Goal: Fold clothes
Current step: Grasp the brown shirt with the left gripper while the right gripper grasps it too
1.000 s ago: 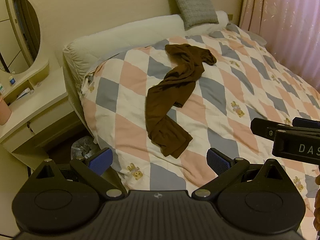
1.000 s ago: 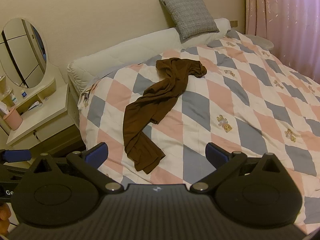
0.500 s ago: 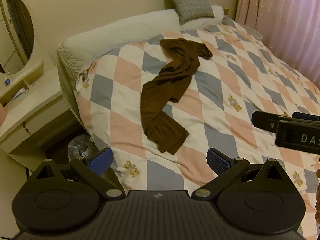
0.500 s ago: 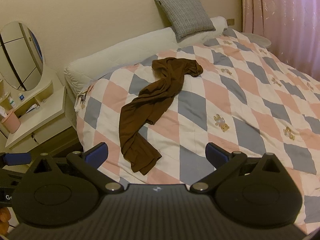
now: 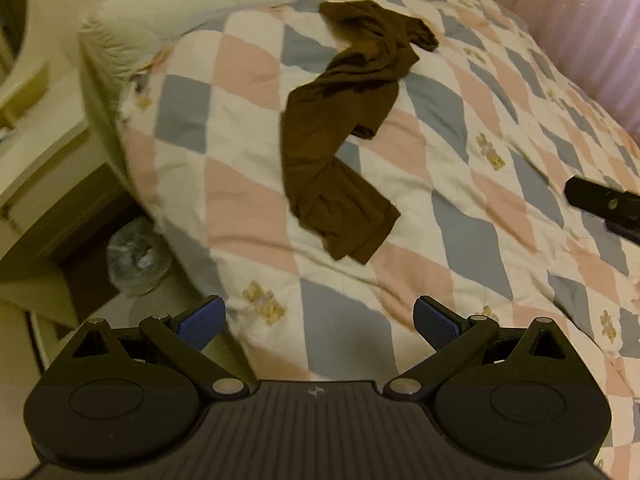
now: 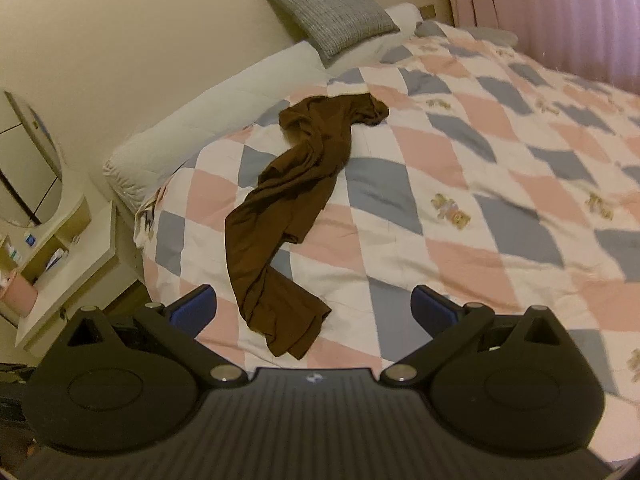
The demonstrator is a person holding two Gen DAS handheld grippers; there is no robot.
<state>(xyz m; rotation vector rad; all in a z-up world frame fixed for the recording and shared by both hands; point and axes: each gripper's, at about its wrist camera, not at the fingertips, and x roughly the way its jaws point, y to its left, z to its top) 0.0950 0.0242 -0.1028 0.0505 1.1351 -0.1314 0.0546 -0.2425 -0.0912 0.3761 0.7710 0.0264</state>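
Brown garment (image 5: pixel 340 128) lying crumpled in a long twisted strip on the checked quilt (image 5: pixel 480 208) near the bed's left edge, left gripper (image 5: pixel 318 320) with fingers spread wide, empty, right gripper (image 6: pixel 314 306) likewise spread and empty, grey cushion (image 6: pixel 332 12) at the headboard, pink curtain (image 6: pixel 560 12) beyond.

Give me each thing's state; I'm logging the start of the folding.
Garment: unfolded, crumpled, lying on the quilt.
Left gripper: open, empty.
Right gripper: open, empty.
Quilt: spread over the bed.
Cushion: propped against the wall.
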